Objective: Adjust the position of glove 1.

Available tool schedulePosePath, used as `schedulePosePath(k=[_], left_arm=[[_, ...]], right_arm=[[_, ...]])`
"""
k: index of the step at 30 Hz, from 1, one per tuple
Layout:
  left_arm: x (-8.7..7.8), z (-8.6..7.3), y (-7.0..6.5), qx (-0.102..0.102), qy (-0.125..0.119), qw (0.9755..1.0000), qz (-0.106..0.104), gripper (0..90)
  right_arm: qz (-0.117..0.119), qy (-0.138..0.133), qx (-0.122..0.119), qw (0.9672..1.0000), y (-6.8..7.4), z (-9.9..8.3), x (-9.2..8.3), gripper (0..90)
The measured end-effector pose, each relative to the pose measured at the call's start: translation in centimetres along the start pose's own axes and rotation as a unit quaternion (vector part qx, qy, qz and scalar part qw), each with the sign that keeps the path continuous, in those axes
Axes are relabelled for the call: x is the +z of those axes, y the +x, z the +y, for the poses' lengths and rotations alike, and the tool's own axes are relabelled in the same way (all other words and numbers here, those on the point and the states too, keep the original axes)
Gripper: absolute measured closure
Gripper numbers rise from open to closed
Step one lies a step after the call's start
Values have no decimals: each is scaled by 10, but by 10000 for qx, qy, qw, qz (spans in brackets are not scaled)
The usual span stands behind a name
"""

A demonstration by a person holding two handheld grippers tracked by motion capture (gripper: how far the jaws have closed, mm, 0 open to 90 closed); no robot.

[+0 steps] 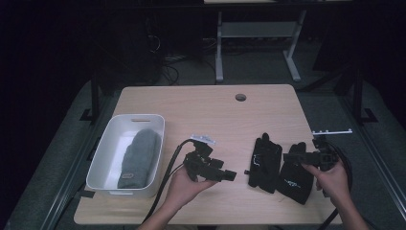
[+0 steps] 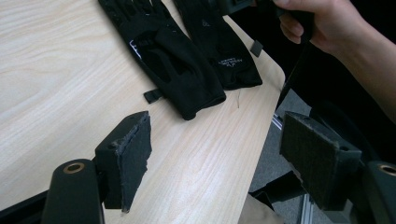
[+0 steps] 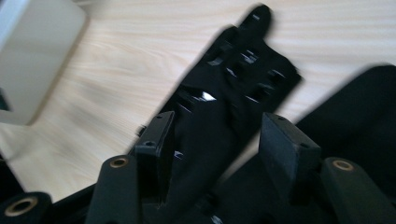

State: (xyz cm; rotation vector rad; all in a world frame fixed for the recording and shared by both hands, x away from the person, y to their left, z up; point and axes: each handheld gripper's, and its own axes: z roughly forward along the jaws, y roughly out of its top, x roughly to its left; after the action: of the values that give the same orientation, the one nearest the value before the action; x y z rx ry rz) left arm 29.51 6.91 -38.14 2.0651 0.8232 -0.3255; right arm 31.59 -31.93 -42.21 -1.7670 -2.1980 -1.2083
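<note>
Table: we see two black gloves lying loose on it, near the right edge.
Bin: we count one grey mitten inside, likely done.
Left glove: unpicked, beside the right glove.
Right tool: spread above the gloves, gripping nothing.
Left tool: spread, empty.

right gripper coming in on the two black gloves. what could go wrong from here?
1. The two black gloves lie side by side, seemingly touching; the open right gripper, over them, could pinch both or drag the second.
2. The right-hand glove sits near the table edge; a nudge could push it off.
3. The right gripper view is blurred, so aim may be off.
</note>
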Motion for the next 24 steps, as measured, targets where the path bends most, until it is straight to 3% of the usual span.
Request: schedulePosePath(k=[13,19,24], left_arm=[[5,-2,0,-21,68,10000,-11,252],[7,-2,0,-30,83,10000,-32,252],[10,-3,-1,-31,97,9999,-36,252]], right_arm=[[-725,364,-190,9965,-18,-17,-2,474],[-1321,507,-519,9886,-15,-22,5,469],[-1626,601,-874,9810,-13,-26,11,469]])
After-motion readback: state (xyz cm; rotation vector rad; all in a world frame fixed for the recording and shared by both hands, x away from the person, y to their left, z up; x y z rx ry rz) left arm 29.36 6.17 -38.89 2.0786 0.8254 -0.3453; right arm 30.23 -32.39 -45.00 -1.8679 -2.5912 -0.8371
